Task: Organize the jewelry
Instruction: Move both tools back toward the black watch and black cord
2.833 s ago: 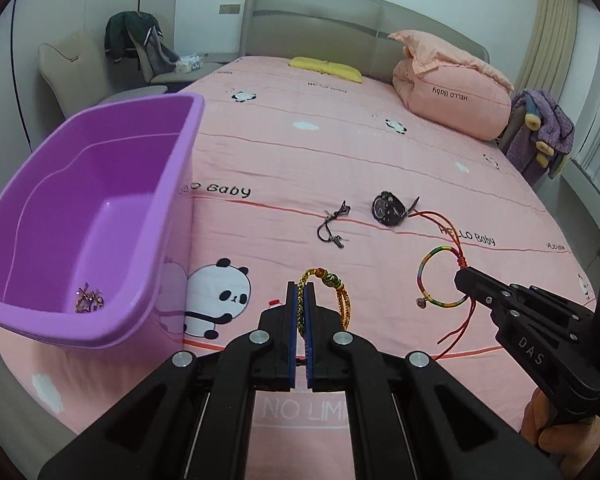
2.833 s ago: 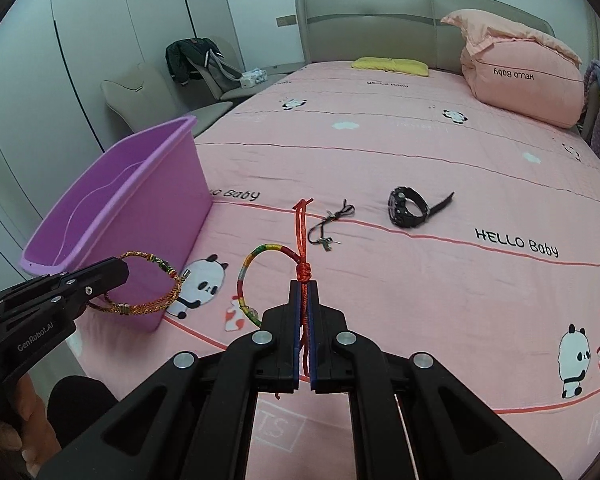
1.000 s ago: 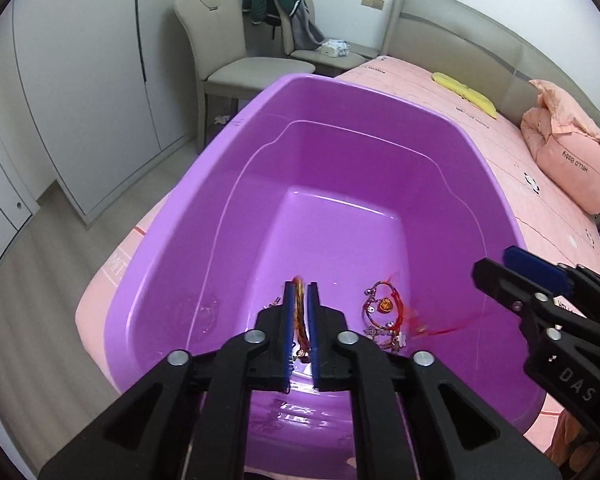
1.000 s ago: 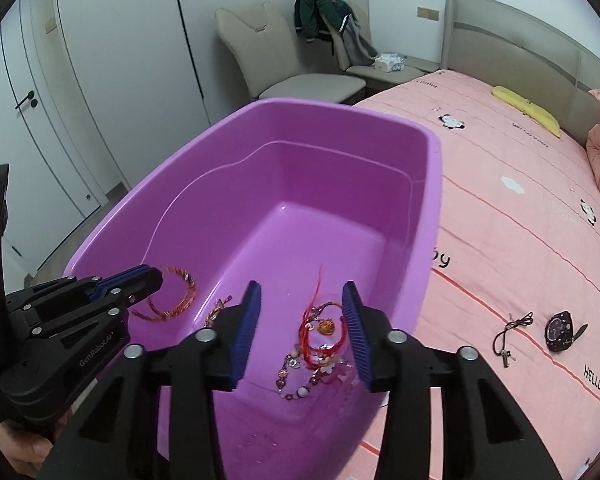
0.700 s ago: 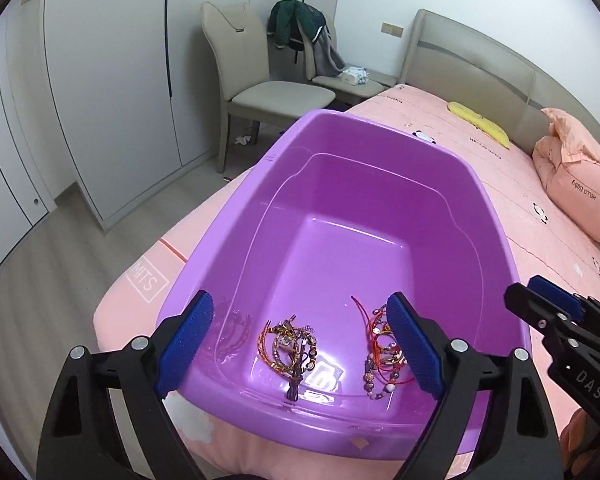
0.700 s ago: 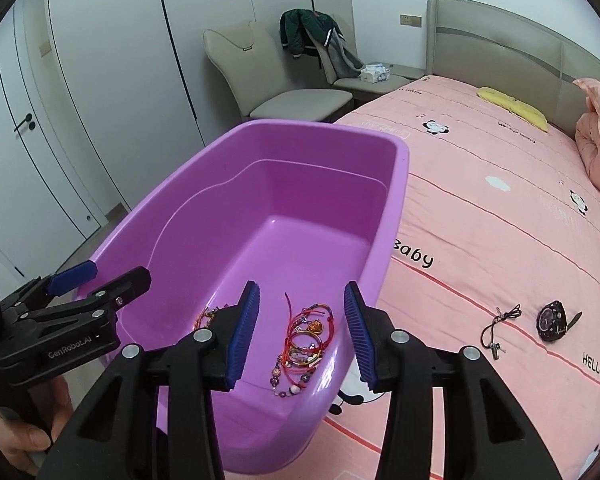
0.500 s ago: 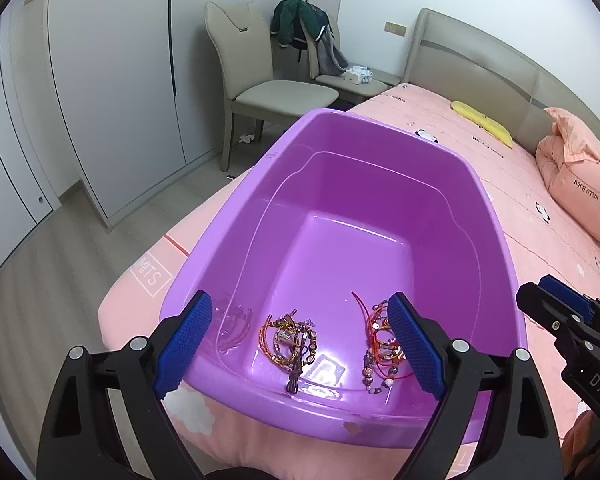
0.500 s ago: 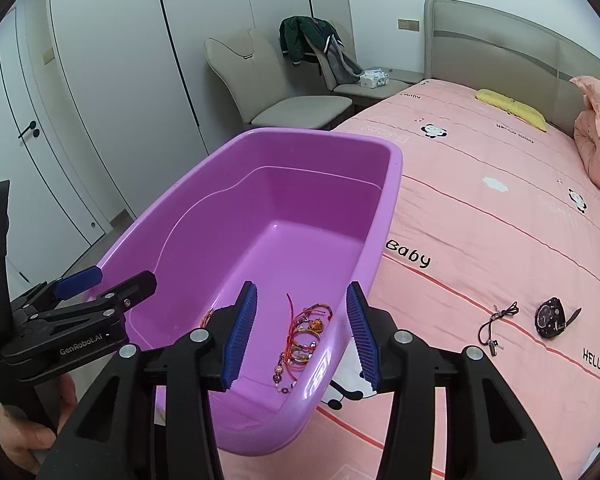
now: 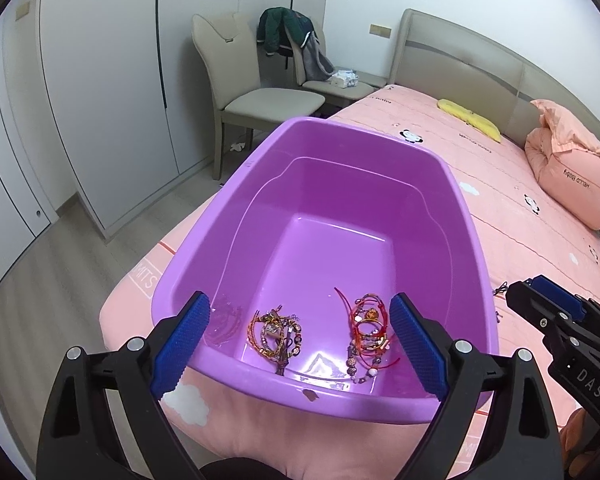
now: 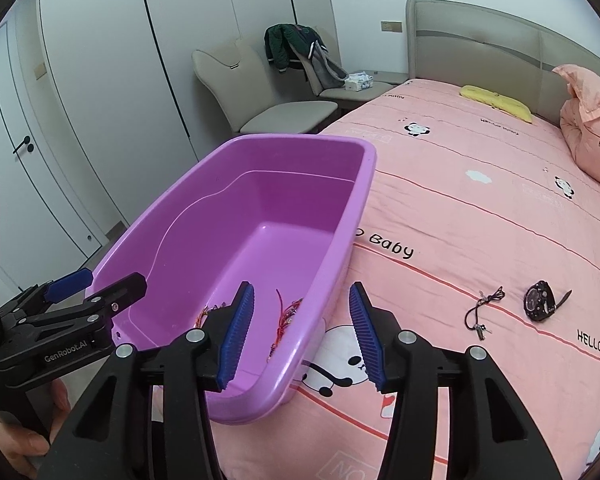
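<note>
A purple tub (image 9: pixel 476 280) stands on the pink bed's near corner. On its floor lie a gold-brown bracelet pile (image 9: pixel 276 332) and a red string bracelet pile (image 9: pixel 368 328). My left gripper (image 9: pixel 298 299) hangs open above the tub's near rim, holding nothing. Above the tub's right rim, my right gripper (image 10: pixel 301 287) has its jaws opening with nothing between them; the red bracelets (image 10: pixel 286 314) show below it. A black cord necklace (image 10: pixel 482 312) and a black watch (image 10: pixel 540 302) lie on the bedspread to the right. The left gripper (image 10: pixel 108 280) shows at the tub's left.
Beige chairs (image 9: pixel 260 96) with a green jacket stand beyond the tub by white wardrobe doors (image 9: pixel 100 80). The bed edge drops to wooden floor (image 9: pixel 40 280) at left. A pink pillow (image 9: pixel 568 180) and a yellow cushion (image 10: pixel 496 106) lie near the headboard.
The left jaws went from shut on the gold bracelet to wide open, and it now lies in the tub. Both grippers drew back and up from the tub; the right jaws widened.
</note>
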`<state>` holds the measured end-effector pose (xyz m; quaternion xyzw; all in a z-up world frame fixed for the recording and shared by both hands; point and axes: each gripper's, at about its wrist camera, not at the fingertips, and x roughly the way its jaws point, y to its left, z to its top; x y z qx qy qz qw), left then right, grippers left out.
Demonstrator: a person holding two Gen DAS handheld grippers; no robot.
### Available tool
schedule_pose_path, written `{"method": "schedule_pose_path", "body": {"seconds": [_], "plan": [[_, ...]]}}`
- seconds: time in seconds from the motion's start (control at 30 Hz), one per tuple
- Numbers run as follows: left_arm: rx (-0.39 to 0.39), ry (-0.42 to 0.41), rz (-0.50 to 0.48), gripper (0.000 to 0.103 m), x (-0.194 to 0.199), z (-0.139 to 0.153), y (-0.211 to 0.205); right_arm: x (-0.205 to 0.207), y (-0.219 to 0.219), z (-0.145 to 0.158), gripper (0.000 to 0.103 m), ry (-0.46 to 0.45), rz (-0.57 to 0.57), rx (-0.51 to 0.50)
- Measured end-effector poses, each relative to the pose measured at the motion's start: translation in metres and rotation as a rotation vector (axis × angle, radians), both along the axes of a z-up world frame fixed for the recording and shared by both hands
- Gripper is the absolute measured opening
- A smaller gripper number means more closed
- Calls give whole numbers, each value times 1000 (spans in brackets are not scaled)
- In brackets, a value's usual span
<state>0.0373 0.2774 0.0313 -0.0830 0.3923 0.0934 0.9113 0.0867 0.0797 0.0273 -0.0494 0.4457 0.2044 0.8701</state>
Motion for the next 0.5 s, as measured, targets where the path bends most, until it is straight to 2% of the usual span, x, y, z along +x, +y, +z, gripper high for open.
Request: {"method": "schedule_pose_path", "body": {"seconds": [0.17, 0.5], "plan": [[11, -25, -46, 90, 2, 9, -13, -6, -13, 10, 48, -23, -48, -16], [13, -51, -119, 90, 4, 34, -51, -6, -61, 35, 50, -63, -127, 20]]}}
